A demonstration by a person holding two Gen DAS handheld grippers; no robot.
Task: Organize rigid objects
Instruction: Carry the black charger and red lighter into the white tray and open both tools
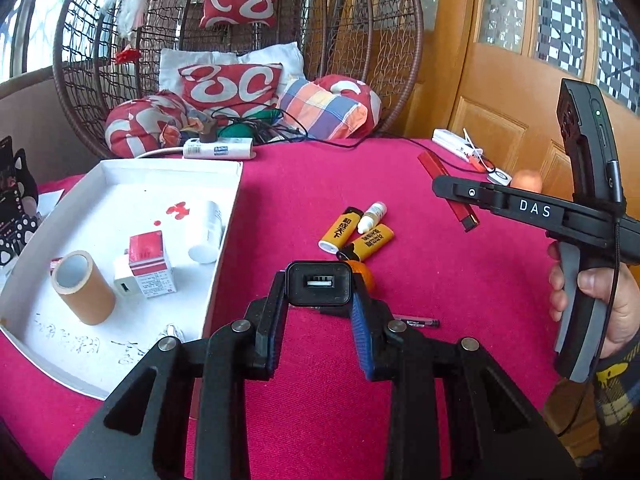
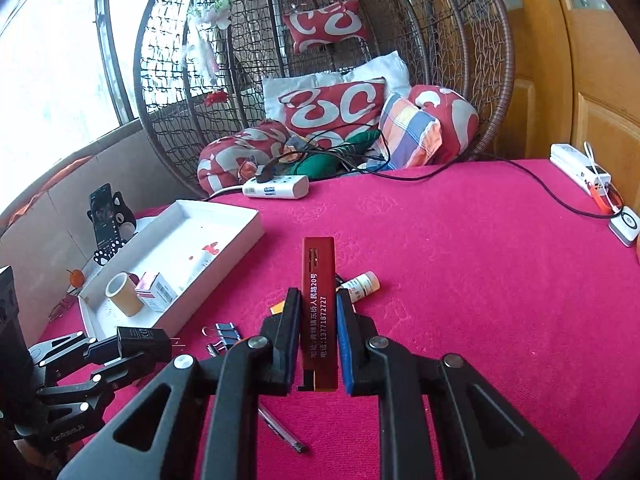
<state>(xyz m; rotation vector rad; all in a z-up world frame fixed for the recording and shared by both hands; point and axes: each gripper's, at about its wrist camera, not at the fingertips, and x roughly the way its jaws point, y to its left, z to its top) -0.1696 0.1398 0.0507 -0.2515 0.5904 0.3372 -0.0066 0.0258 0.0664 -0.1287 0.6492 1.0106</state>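
Note:
My left gripper [image 1: 319,294] is shut on a black USB charger block [image 1: 319,283], held above the pink tablecloth with its port facing the camera. My right gripper [image 2: 318,297] is shut on a slim red box [image 2: 318,280] with white print, lifted off the cloth. The left wrist view shows the right gripper [image 1: 442,186], in a person's hand [image 1: 600,300], clamping that red box [image 1: 432,164]. A white tray [image 1: 120,208] to the left holds a tape roll [image 1: 82,292], a red-and-white carton [image 1: 149,264], a white charger [image 1: 125,286] and a white bottle [image 1: 206,232].
Two yellow lighters [image 1: 362,236], a dropper bottle [image 1: 372,216], an orange object [image 1: 364,276] and a pen [image 1: 418,323] lie on the cloth. Binder clips [image 2: 228,332] sit near the tray [image 2: 256,232]. A power strip [image 2: 276,189], cables and a wicker chair are behind.

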